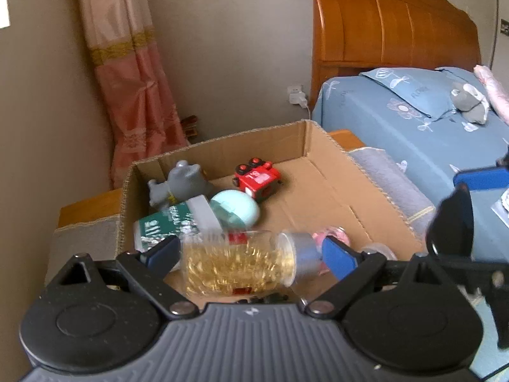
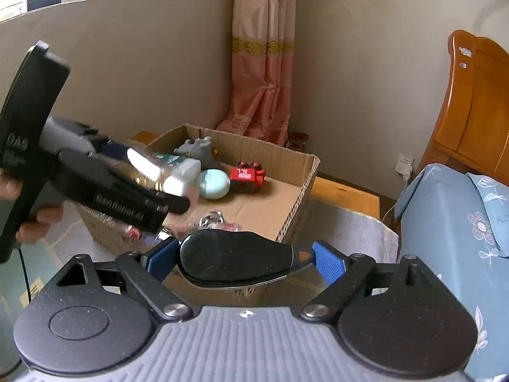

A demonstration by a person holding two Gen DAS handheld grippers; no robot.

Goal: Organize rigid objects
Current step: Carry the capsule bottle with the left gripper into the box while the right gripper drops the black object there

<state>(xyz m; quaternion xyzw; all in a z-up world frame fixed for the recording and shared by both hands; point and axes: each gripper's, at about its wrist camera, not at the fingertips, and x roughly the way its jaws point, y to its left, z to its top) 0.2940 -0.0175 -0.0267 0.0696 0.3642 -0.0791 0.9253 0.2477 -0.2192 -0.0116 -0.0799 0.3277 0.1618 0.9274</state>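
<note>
My left gripper [image 1: 251, 254] is shut on a clear bottle [image 1: 235, 264] of yellow capsules with a silver cap. The bottle lies crosswise between the blue pads, over the near end of an open cardboard box [image 1: 222, 140]. The right wrist view shows the same bottle [image 2: 149, 168] above the box [image 2: 254, 146]. My right gripper [image 2: 246, 259] is shut on a glossy black oval object [image 2: 229, 254] with a metal tip, just outside the box's near corner. In the box lie a grey animal figure [image 1: 184, 181], a red toy vehicle [image 1: 257, 180], a mint egg-shaped item [image 1: 235, 211] and a green-and-white bottle [image 1: 165, 226].
The box sits on a grey cloth over a wooden stand [image 1: 86, 203]. A bed with blue bedding [image 1: 397, 127] and a wooden headboard [image 1: 381, 31] stands to the right. A pink curtain [image 1: 133, 79] hangs in the corner. A wall socket [image 1: 296, 95] is by the bed.
</note>
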